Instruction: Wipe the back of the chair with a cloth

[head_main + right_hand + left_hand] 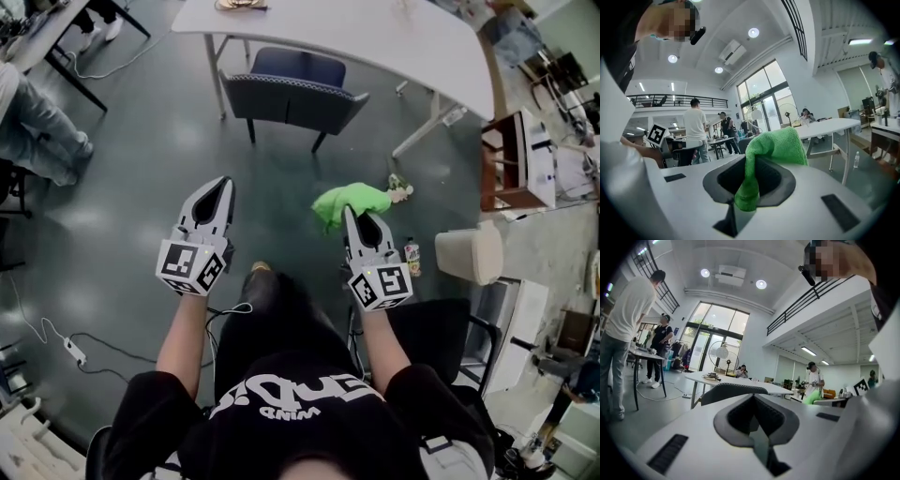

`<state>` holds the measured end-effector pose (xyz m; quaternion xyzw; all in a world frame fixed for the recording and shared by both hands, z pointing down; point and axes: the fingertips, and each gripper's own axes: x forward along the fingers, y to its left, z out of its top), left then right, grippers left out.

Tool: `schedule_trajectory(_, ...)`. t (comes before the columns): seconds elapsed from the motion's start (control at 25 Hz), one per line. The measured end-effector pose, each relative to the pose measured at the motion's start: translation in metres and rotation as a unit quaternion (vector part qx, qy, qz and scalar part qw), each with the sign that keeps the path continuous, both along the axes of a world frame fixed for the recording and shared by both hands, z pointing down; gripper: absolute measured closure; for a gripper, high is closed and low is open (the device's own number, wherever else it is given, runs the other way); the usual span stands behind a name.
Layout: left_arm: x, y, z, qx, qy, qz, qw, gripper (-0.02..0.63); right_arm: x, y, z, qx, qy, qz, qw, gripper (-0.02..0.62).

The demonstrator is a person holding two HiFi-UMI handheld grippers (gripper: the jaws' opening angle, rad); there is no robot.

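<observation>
Green microfibre cloth (pixel 361 199) pinched in right tongs (pixel 350 216), jaws closed on one fold, the rest bunched over the tips. Left tongs (pixel 221 187) closed, empty. At 12 o'clock, dark blue padded chair (pixel 292 94), well apart from cloth.

head view looks steeply down; both gripper views look level, sharing the white table (pixel 375 37).

Left gripper (pixel 223 183), right gripper (pixel 350 214): white shells, black-white marker cubes (pixel 192 267); black shirt (pixel 309 412), white lettering.
</observation>
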<state>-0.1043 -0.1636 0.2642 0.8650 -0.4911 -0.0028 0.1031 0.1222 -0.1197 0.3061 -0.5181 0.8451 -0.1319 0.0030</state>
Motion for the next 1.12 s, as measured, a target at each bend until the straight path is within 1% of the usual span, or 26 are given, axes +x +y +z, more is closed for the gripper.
schedule_trajectory(0.08,0.001,-0.010,0.025,0.005,-0.011,0.012,0.9999,0.607,-0.004,-0.009,0.021,0.006,-0.001,-0.008,1.000,0.548)
schedule_trajectory(0.12,0.001,-0.016,0.037,0.005,-0.011,0.016,0.9998,0.606,-0.006,-0.014,0.031,0.010,-0.003,-0.013,1.000,0.548)
schedule_trajectory(0.28,0.003,-0.035,0.085,0.018,-0.003,0.024,0.9995,0.607,-0.009,-0.037,0.078,0.022,-0.009,-0.018,1.000,0.548)
schedule_trajectory(0.44,0.003,-0.044,0.139,0.030,0.013,0.022,0.9992,0.607,-0.013,-0.052,0.134,0.037,-0.005,-0.019,0.999,0.548)
schedule_trajectory(0.68,0.007,-0.056,0.217,0.050,0.021,0.025,0.9982,0.607,-0.022,-0.063,0.213,0.051,-0.005,-0.028,0.998,0.548)
schedule_trajectory(0.96,0.014,-0.063,0.278,0.077,0.021,0.028,0.9964,0.607,-0.026,-0.070,0.282,0.068,-0.009,-0.033,0.997,0.548)
schedule_trajectory(1.12,0.016,-0.061,0.296,0.097,0.022,0.030,0.9946,0.607,-0.027,-0.069,0.305,0.077,-0.007,-0.039,0.996,0.548)
